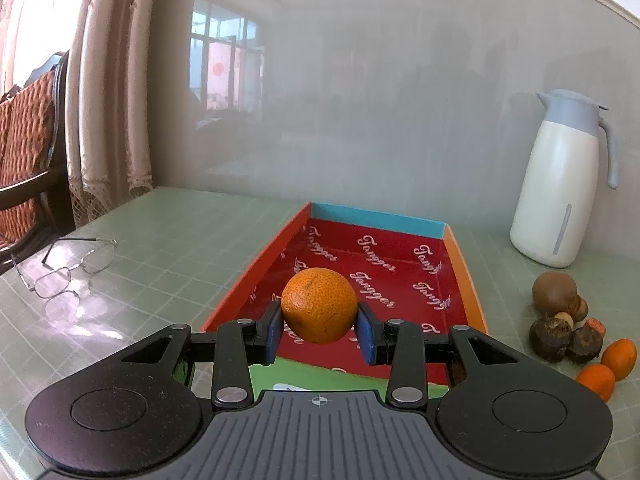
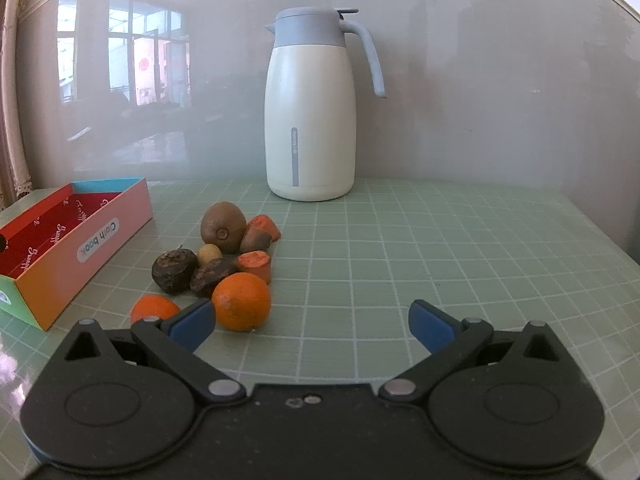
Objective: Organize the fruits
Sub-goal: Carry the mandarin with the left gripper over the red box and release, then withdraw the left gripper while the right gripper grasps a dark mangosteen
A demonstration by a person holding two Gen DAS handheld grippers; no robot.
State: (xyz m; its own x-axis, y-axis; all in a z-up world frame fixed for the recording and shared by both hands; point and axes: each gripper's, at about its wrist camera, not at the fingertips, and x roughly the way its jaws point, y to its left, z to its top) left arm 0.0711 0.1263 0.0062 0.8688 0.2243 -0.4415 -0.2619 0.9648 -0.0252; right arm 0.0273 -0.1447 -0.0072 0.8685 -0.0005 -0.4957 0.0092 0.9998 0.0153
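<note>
The right gripper's blue pad (image 2: 192,326) covers part of the small orange (image 2: 154,308) behind it. In the left view the box's (image 1: 256,268) near end sits hidden behind the gripper body. The dark lumps (image 2: 174,266) look like water chestnuts maybe, too small to tell.

Glossy grey wall (image 1: 400,100) reflects windows; lace curtain (image 1: 108,92) at ten o'clock, chair (image 1: 28,152) at nine.

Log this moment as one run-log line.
left gripper: shut on orange, over red box | right gripper: open, empty, near fruit pile | box: no fruit inside yet
</note>
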